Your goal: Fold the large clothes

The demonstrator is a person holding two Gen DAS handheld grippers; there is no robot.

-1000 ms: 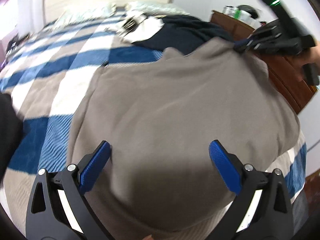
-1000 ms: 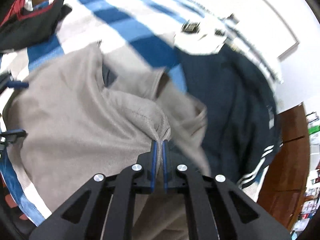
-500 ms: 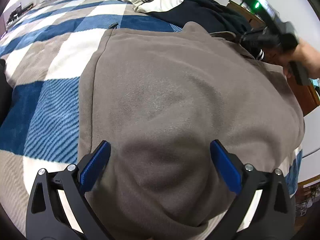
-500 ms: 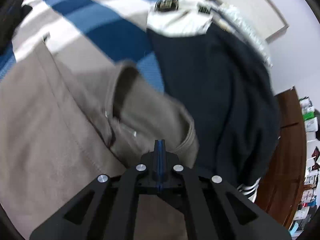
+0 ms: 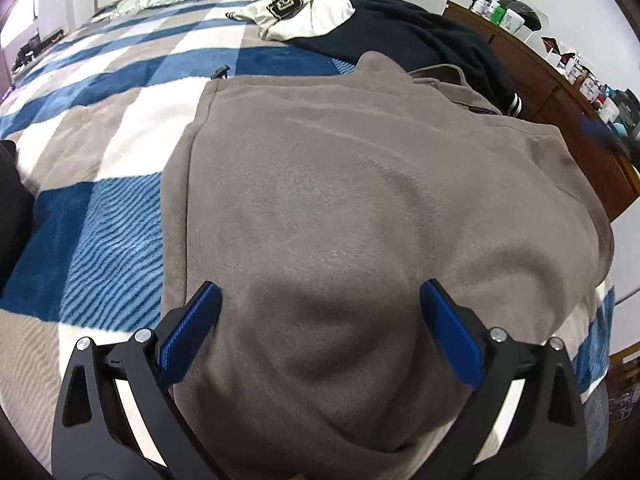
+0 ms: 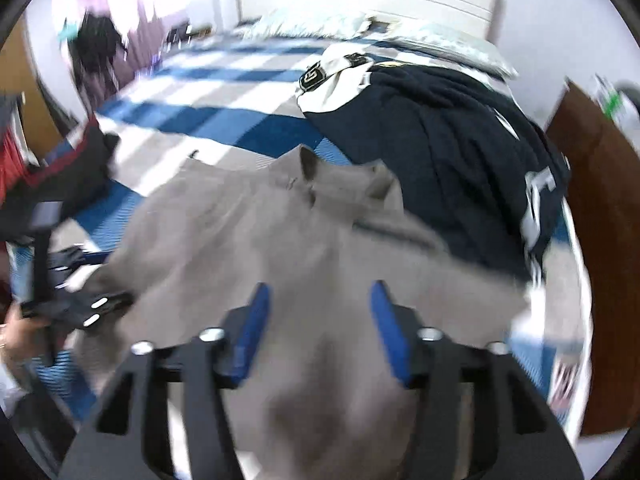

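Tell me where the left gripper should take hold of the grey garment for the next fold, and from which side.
Probably the long side hem of the grey garment, approached from the blanket side. That edge lies straight, flat and exposed, while the middle is smooth with nothing to pinch. The left gripper hovers open nearby.

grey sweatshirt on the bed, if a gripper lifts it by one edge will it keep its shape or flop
The grey sweatshirt will probably flop: it drapes in soft wrinkles over the bed. Its thick, fleecy look suggests some weight, so it likely sags. Slipping seems unlikely given its matte nap.

Black tongs (image 5: pixel 320 312) w/ blue ribbed pads (image 5: pixel 192 332), silver screws.
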